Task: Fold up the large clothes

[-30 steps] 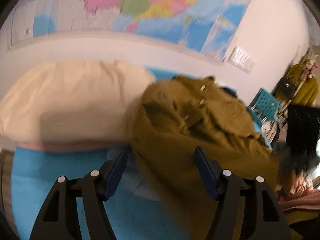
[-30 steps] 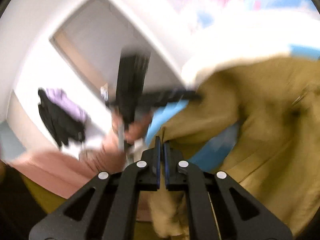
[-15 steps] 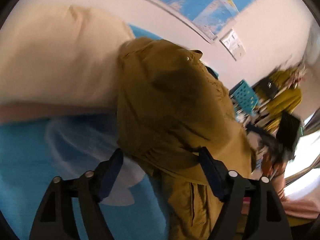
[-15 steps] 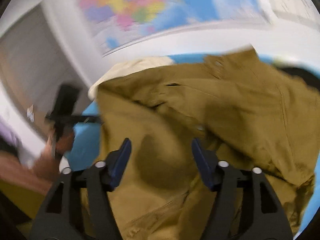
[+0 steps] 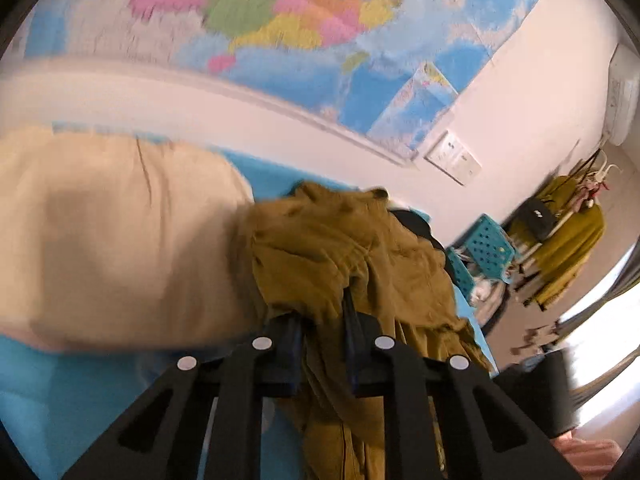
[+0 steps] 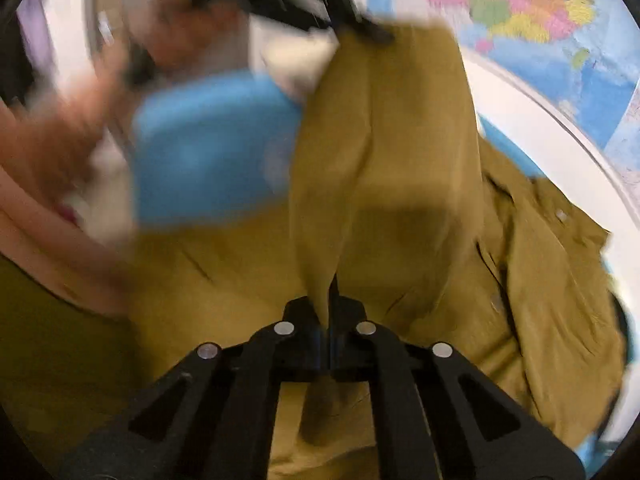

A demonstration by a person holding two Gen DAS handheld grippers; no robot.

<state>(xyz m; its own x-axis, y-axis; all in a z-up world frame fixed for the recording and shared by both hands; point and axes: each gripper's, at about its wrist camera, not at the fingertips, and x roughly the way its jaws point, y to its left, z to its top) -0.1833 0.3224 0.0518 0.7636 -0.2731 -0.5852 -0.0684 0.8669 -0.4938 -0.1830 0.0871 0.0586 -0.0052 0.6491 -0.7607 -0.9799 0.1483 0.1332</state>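
Behind everything, a large multicoloured wall map (image 5: 304, 40) is hanging on a pale wall, and below it a bright blue bedsheet (image 5: 80, 400) is covering the bed where I am working. I am seeing a big cream pillow (image 5: 112, 240) lying on the sheet at the left of the left wrist view, touching the crumpled olive-brown button-up shirt (image 5: 352, 248) heaped just beside it. My left claw (image 5: 322, 332) is closing, with a bunched fold of that shirt sitting between its blue pads. My right claw (image 6: 330, 320) is clenched tight on a fold of the same shirt (image 6: 400, 160), and the cloth is rising from its pinched tips in a taut ridge toward the left claw, which is showing blurred at the top of the right wrist view. At the far right of the left view, a turquoise perforated plastic basket (image 5: 490, 246) is standing near a rack of hanging clothes (image 5: 560, 240).
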